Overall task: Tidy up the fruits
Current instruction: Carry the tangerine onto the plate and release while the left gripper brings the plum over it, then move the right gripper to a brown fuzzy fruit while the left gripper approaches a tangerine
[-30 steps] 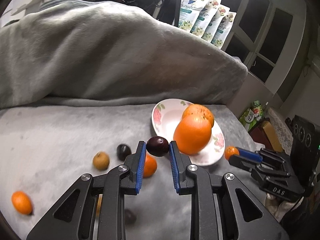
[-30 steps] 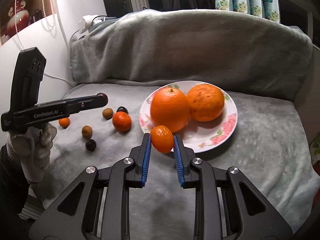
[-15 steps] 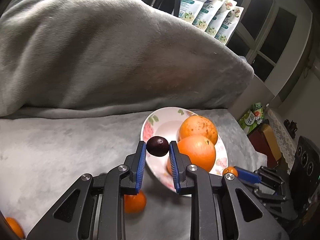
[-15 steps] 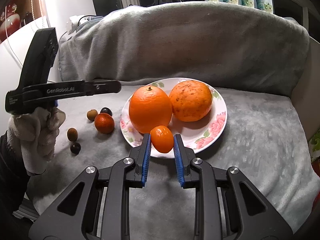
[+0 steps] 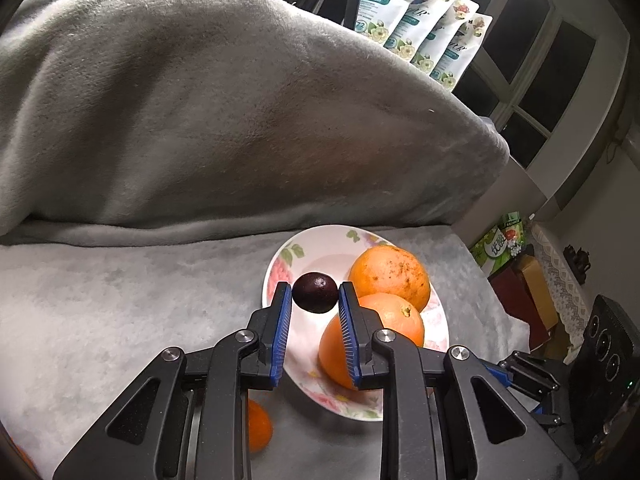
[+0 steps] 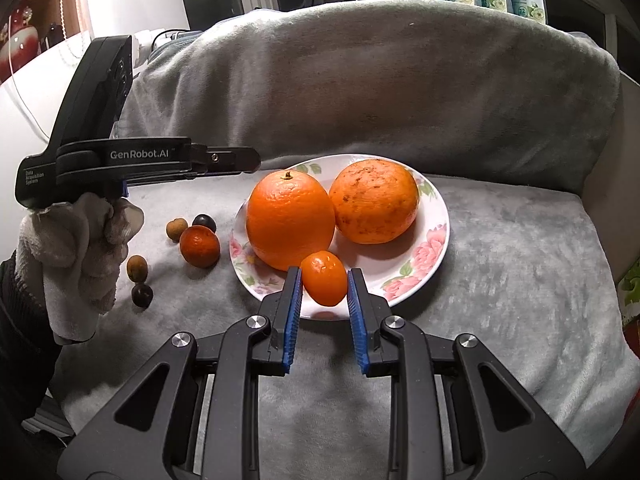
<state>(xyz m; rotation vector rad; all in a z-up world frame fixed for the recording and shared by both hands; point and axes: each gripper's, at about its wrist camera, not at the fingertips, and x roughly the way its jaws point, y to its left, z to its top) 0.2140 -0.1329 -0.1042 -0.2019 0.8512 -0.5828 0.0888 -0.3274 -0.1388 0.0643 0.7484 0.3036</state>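
My left gripper (image 5: 315, 298) is shut on a dark plum (image 5: 315, 298) and holds it over the left part of the floral plate (image 5: 316, 246). Two large oranges (image 5: 389, 277) lie on that plate. My right gripper (image 6: 323, 278) is shut on a small mandarin (image 6: 323, 278) over the plate's front rim (image 6: 436, 256), just in front of the smooth orange (image 6: 290, 220) and the speckled orange (image 6: 374, 201). The left gripper also shows in the right wrist view (image 6: 240, 159), above the plate's left side.
A tangerine (image 6: 199, 246), two brown fruits (image 6: 177, 229) and two dark plums (image 6: 142, 295) lie on the grey blanket left of the plate. A blanket-covered backrest (image 6: 380, 80) rises behind. Another orange fruit (image 5: 258, 426) lies under my left gripper.
My left gripper has carried the plum right and forward, from beside the plate to over it. My right gripper has moved the mandarin in over the plate's front rim.
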